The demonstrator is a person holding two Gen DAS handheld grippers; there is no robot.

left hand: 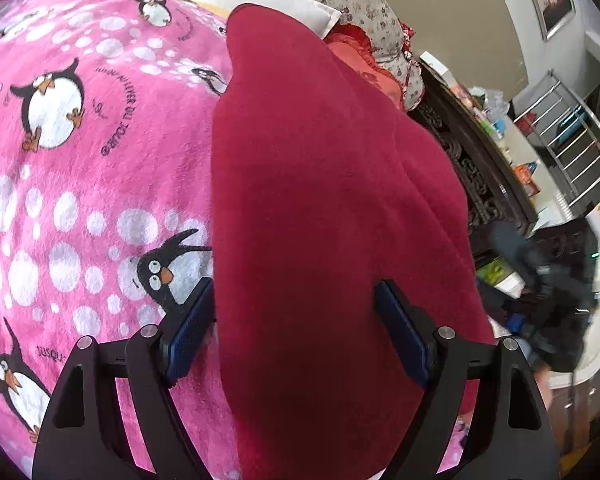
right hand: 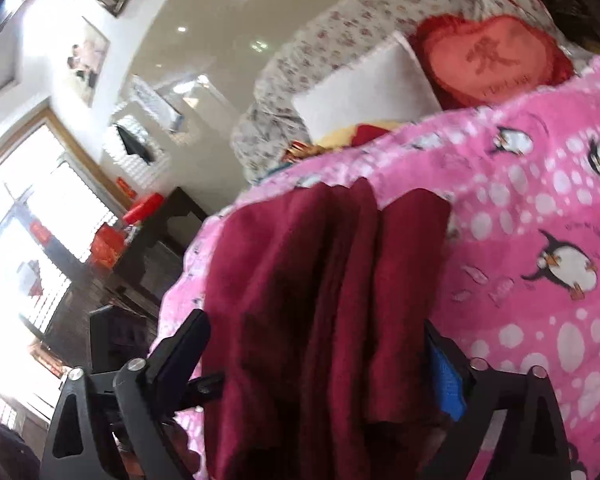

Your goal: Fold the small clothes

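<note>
A dark red garment (left hand: pixel 320 200) lies stretched on a pink penguin blanket (left hand: pixel 80 160). My left gripper (left hand: pixel 294 320) has its blue-padded fingers (left hand: pixel 188 332) wide apart, with the near end of the garment between them; the cloth is not pinched. In the right wrist view the same red garment (right hand: pixel 320 300) lies in folds near the edge of the pink blanket (right hand: pixel 540 240). My right gripper (right hand: pixel 316 348) is also wide open, and the garment's near end runs between its fingers (right hand: pixel 446 376).
A white pillow (right hand: pixel 372 88), a red heart cushion (right hand: pixel 496 60) and floral bedding (right hand: pixel 340 36) lie at the head of the bed. A dark carved bed frame (left hand: pixel 480 168) and cluttered shelves stand to the right in the left wrist view. A dark cabinet (right hand: pixel 160 248) stands beside the bed.
</note>
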